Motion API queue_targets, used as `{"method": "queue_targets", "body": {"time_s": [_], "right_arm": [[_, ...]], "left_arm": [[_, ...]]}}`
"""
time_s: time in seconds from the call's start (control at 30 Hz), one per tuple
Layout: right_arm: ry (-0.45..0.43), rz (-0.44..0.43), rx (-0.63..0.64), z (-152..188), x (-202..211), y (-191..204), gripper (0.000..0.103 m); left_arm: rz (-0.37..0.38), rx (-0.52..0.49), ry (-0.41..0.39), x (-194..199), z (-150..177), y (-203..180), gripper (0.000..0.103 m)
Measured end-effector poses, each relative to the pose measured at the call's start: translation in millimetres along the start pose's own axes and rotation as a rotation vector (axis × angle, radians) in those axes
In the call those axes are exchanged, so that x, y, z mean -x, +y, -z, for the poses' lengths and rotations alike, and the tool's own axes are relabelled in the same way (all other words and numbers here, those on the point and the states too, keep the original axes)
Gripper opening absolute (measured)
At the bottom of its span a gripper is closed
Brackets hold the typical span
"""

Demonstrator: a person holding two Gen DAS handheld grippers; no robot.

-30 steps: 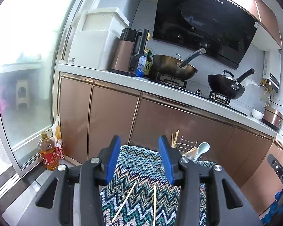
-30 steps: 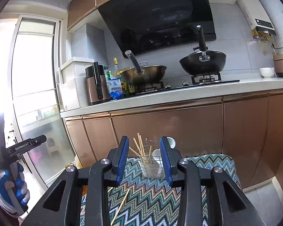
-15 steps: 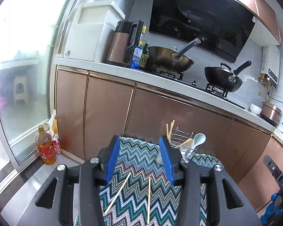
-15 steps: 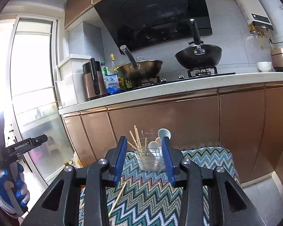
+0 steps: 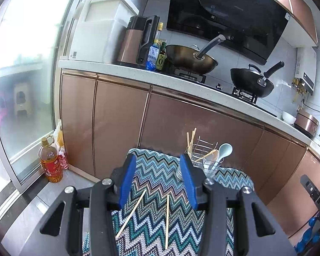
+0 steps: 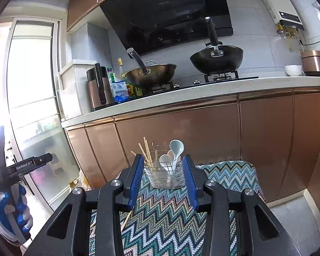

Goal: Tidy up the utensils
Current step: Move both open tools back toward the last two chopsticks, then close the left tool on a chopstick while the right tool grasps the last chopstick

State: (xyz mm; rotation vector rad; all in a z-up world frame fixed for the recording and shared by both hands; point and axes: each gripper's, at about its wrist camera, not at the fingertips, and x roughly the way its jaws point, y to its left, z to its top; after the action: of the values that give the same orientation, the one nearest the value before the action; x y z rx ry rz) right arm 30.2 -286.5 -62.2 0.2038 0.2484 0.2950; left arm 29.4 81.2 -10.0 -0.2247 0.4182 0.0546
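Observation:
Two loose wooden chopsticks lie on the zigzag cloth (image 5: 160,170): one slanted (image 5: 131,213) at the left, one nearly straight (image 5: 167,221) at the right. My left gripper (image 5: 157,175) is open and empty just above and behind them. A wire utensil holder (image 5: 204,160) with chopsticks and a pale spoon (image 5: 224,151) stands at the cloth's far right. In the right wrist view the holder (image 6: 167,175) sits ahead between my open, empty right gripper's (image 6: 163,179) fingers, with white spoons (image 6: 172,153) and chopsticks (image 6: 146,151) in it. One loose chopstick (image 6: 125,219) shows below.
Copper cabinet doors (image 5: 117,123) stand close behind the cloth-covered table. The counter above holds two woks (image 5: 189,58), a kettle (image 5: 138,40) and bottles. An oil bottle (image 5: 50,162) stands on the floor by the glass door at left.
Both grippers have tilted downward and moved a little nearer to the table. The loose chopsticks and the holder now show higher in the views. Nothing was taken hold of.

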Motion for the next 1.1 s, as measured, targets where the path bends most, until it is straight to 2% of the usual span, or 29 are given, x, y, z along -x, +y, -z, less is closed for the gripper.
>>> {"method": "queue_targets", "body": {"time_s": [0.2, 0.33, 0.4, 0.53, 0.67, 0.77, 0.97, 1.03, 1.1], "right_arm": [[0.073, -0.028, 0.005, 2, -23, 14, 0.038], [0.173, -0.062, 0.017, 10, -55, 25, 0.041], [0.223, -0.075, 0.023, 16, -74, 31, 0.042], [0.322, -0.096, 0.017, 32, -111, 40, 0.043], [0.455, -0.129, 0.014, 55, -153, 52, 0.042], [0.578, -0.174, -0.016, 75, -187, 57, 0.035], [0.788, -0.222, -0.024, 106, -253, 74, 0.034], [0.843, -0.216, -0.021, 114, -275, 78, 0.034], [0.901, -0.214, -0.032, 122, -298, 81, 0.034]], "left_arm": [[0.005, -0.037, 0.078, -13, -4, 10, 0.041], [0.06, -0.05, 0.214, -43, -4, 19, 0.041], [0.08, -0.064, 0.291, -63, 1, 21, 0.045], [0.113, -0.074, 0.417, -105, 15, 27, 0.047], [0.106, -0.113, 0.558, -153, 38, 32, 0.046], [0.115, -0.136, 0.662, -190, 58, 36, 0.046], [0.138, -0.158, 0.808, -255, 80, 43, 0.045], [0.143, -0.172, 0.846, -271, 84, 44, 0.042], [0.164, -0.177, 0.888, -284, 88, 45, 0.032]]}}
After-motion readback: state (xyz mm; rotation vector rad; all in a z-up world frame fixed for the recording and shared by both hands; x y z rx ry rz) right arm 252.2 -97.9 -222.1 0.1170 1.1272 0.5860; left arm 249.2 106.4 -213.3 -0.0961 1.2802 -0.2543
